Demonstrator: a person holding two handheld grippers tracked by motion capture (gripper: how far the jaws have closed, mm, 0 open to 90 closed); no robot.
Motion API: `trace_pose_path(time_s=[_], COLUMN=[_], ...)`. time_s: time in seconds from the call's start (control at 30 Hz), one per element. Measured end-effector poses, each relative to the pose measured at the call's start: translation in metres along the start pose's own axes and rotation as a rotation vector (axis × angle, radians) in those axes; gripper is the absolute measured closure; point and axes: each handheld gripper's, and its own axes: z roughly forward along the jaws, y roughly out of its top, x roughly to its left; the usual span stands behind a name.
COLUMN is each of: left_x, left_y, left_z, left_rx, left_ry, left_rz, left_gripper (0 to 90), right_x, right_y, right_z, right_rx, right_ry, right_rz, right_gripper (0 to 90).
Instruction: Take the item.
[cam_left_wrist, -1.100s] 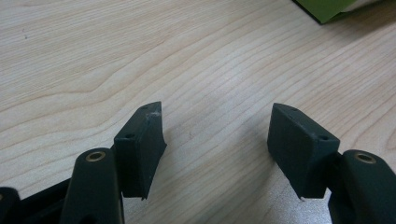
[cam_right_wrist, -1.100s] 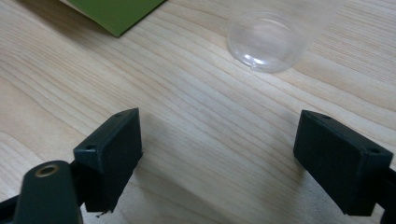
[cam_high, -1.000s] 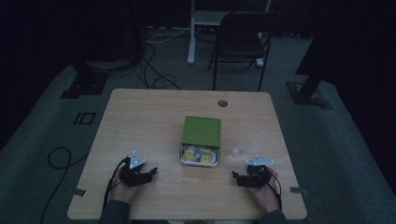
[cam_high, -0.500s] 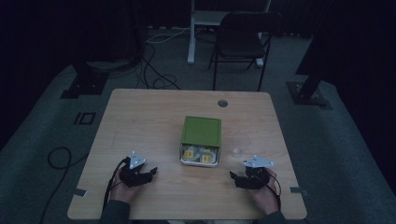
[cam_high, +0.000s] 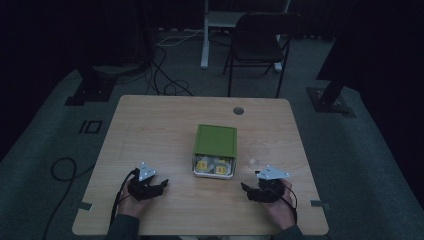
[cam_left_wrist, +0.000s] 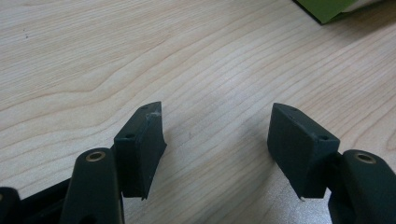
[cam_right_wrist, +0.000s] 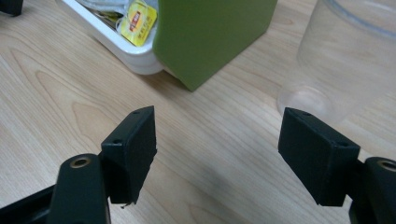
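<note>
Right tool (cam_right_wrist: 217, 154) hovering, jaws apart but just been closing, nothing between | box (cam_high: 215, 150) mid-surface (cam_high: 150, 130), cup (cam_right_wrist: 336, 60) just beside it | left tool (cam_left_wrist: 217, 149) gaping, empty.

Pale wooden table (cam_high: 150, 130) with a round hole (cam_high: 238, 110) near the far edge. Toward the near side from that hole, mid-table, a white box (cam_high: 214, 167) of yellow-tagged tea bags (cam_right_wrist: 138, 21), green lid (cam_high: 215, 140) half over it. Just right of the box, a clear plastic cup (cam_right_wrist: 336, 51)
</note>
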Motion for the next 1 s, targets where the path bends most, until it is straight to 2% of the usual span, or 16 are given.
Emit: trace_pose_path(time_s=[0.63,1.0], left_x=[0.000,0.000], left_y=[0.000,0.000], left_z=[0.000,0.000], left_rx=[0.000,0.000], left_ry=[0.000,0.000], left_rz=[-0.001,-0.001], left_gripper=[37.2,37.2], right_x=[0.013,0.025], right_y=[0.015,0.027], right_z=[-0.003,0.000], right_rx=[-0.027,-0.037], right_ry=[0.038,0.095], right_rz=[-0.042,-0.079], right_gripper=[30.8,35.3])
